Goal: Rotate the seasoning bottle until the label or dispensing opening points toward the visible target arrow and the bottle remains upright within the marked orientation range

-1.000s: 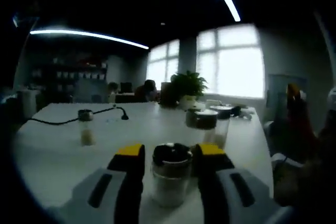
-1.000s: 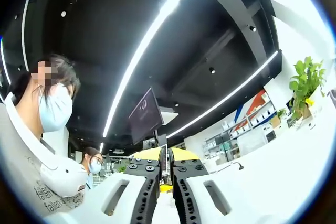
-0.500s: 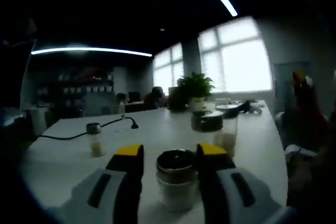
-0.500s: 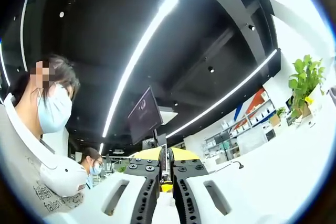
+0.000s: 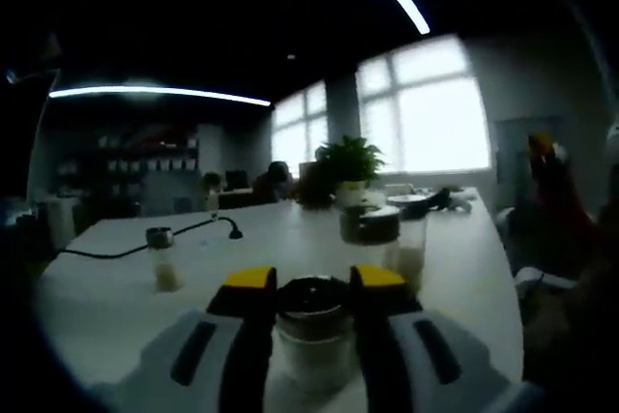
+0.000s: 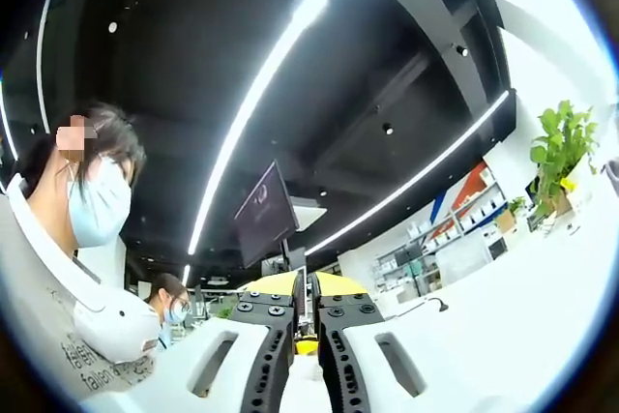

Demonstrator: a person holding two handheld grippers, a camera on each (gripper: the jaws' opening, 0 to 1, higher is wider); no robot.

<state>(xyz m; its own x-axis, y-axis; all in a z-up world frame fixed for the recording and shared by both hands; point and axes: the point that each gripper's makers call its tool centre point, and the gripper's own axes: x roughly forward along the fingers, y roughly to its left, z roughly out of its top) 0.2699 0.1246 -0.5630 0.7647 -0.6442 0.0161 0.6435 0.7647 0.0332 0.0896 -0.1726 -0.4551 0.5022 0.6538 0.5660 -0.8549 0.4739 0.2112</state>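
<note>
A: What carries everything?

B: A long, pale, smooth counter (image 5: 116, 287), running away toward bright windows (image 5: 426, 108). Its right edge falls off beside a dark chair area; its far end meets a potted plant (image 5: 346, 163). The surface toward the left edge is wide and mostly bare, crossed only by a thin black cable (image 5: 145, 242).

A: And the hand-held grippers?

B: The left hand-held gripper (image 5: 311, 289) has grey moulded jaws with yellow tips. They stand on either side of the seasoning bottle (image 5: 311, 340) near the counter's near edge, pressed against its sides, so it is held. The right hand-held gripper (image 6: 307, 328), seen in the right gripper view, has black studded jaws with a yellow piece behind them. They stand nearly together with only a narrow slit between and nothing held.

A: Describe that bottle.

B: Round, clear-walled, upright, with a dark cap and pale contents filling the lower part. I cannot make out a label or an arrow in this dim view.

A: Other containers?

B: A taller clear jar (image 5: 379, 239) with a dark round lid stands beyond, toward the right edge, pale filling at its bottom. A small shaker (image 5: 162, 260) with a metal-looking cap stands well apart toward the left edge, holding something yellowish.

A: Anyone about?

B: In the right gripper view, a masked person (image 6: 68, 268) stands at left.
</note>
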